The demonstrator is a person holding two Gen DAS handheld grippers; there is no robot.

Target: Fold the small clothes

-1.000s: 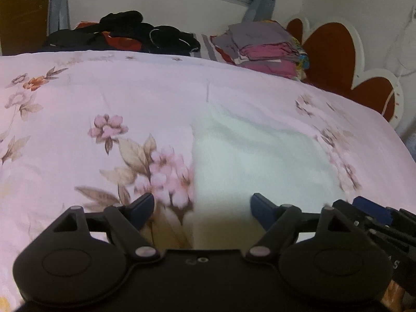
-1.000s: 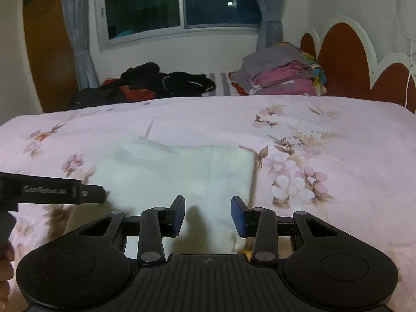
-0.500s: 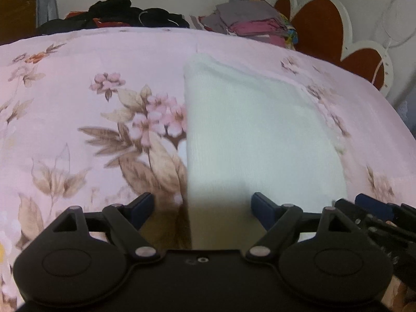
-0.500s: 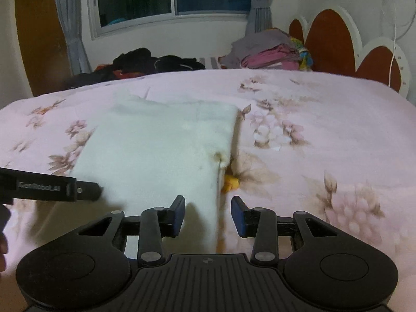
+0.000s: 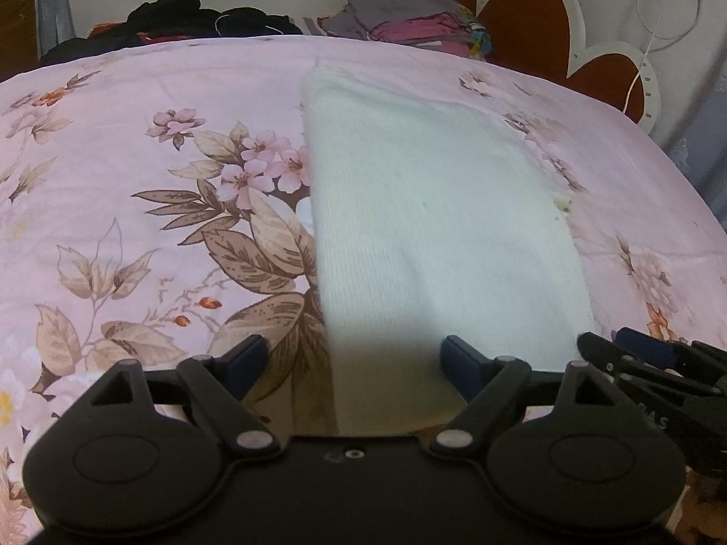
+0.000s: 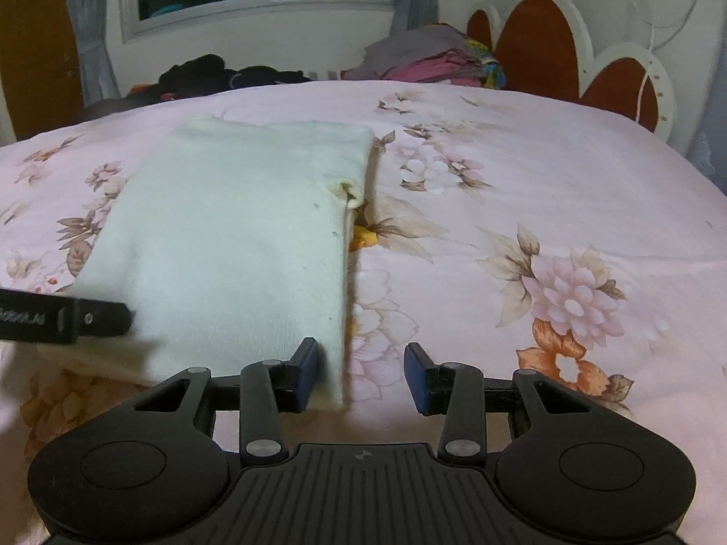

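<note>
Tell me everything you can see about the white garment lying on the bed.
The white garment is a pale, finely ribbed knit, folded into a long flat rectangle on the pink floral bedspread. One long edge shows stacked layers, with a small gap and a bit of orange-yellow peeking out beneath. Its near end lies at both claws: the left claw straddles one near corner, the right claw the other, both open, pads not pressing it.

Garment on bed — centred.

left gripper jaws wide; right gripper part open, both angled down.
</note>
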